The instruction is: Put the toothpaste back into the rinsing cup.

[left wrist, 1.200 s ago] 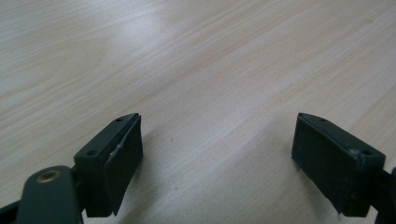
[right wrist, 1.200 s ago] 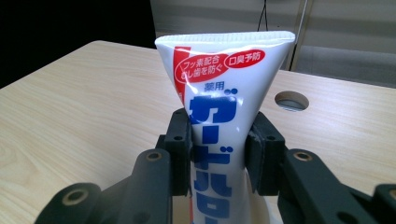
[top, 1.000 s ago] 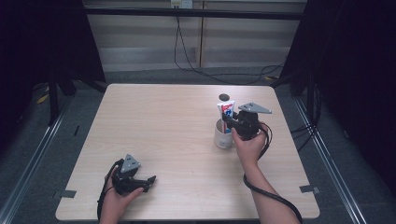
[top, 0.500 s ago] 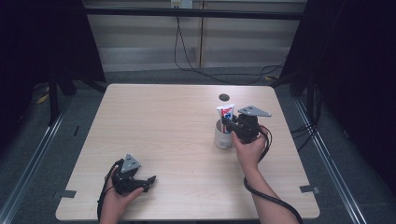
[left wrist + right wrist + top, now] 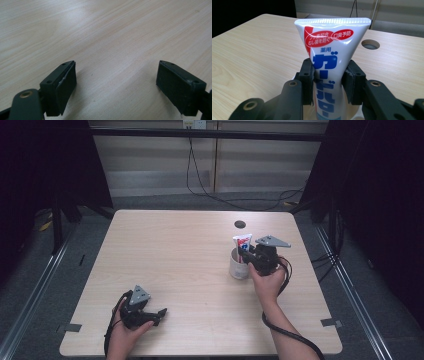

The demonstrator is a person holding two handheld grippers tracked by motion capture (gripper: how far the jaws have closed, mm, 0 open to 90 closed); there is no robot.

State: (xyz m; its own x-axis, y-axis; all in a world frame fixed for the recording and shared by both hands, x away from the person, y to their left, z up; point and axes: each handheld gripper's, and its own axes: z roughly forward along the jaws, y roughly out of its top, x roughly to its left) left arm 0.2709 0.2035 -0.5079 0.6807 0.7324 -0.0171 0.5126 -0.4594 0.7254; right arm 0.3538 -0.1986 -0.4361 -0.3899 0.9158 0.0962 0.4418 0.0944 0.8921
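Note:
A white toothpaste tube (image 5: 243, 242) with red and blue print stands upright, crimped end up, with its lower end inside a white cup (image 5: 238, 268) at the table's right middle. My right gripper (image 5: 248, 256) is shut on the tube, pads pressing its two sides just above the cup. In the right gripper view the tube (image 5: 329, 62) rises between the fingers (image 5: 307, 80), and the cup's rim (image 5: 360, 115) shows below. My left gripper (image 5: 157, 314) rests on the table near the front left corner. Its jaws stand wide open over bare wood in the left gripper view (image 5: 116, 82).
The light wooden table (image 5: 175, 255) has a small round hole (image 5: 240, 224) behind the cup. Cables trail from both grippers. The floor around is dark, with rails at both sides and a wall with hanging cables at the back.
My right gripper has sunk a little with the toothpaste tube, so the tube's top now sits lower over the cup. The left gripper has not moved.

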